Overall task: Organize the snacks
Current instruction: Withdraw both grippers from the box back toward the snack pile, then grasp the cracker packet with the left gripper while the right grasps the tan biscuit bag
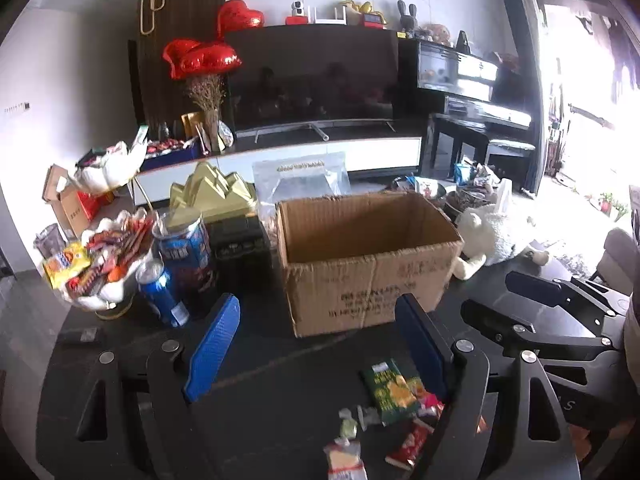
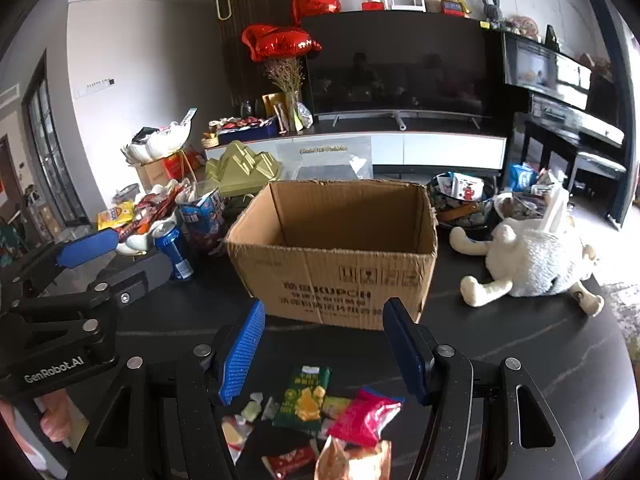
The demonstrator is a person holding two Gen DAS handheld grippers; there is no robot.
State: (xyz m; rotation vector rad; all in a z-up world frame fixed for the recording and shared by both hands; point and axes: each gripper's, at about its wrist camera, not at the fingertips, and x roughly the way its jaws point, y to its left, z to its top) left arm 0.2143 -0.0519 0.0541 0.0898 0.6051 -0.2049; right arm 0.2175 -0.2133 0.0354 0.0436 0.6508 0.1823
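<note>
Both tongs, left (image 1: 320, 344) and right (image 2: 322, 350), are held wide and empty; next, the green packet (image 2: 305, 400) should be grasped for the cardboard box (image 2: 340, 272)

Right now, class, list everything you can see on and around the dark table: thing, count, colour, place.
cardboard box: one, brown, open and empty, table centre.
green snack packet: one, green and yellow, near edge in front of the box.
pink snack packet: one, pink, right of the green packet.
small sweets: several, pale wrappers, left of the green packet.
blue can: one, left of the box.
snack dish: one, white, piled with red and yellow wrappers, far left.
plush toy: one, white, right of the box.
heart balloons: red, by the television.
left gripper: blue pads, jaws open.
right gripper: blue pads, jaws open.
</note>
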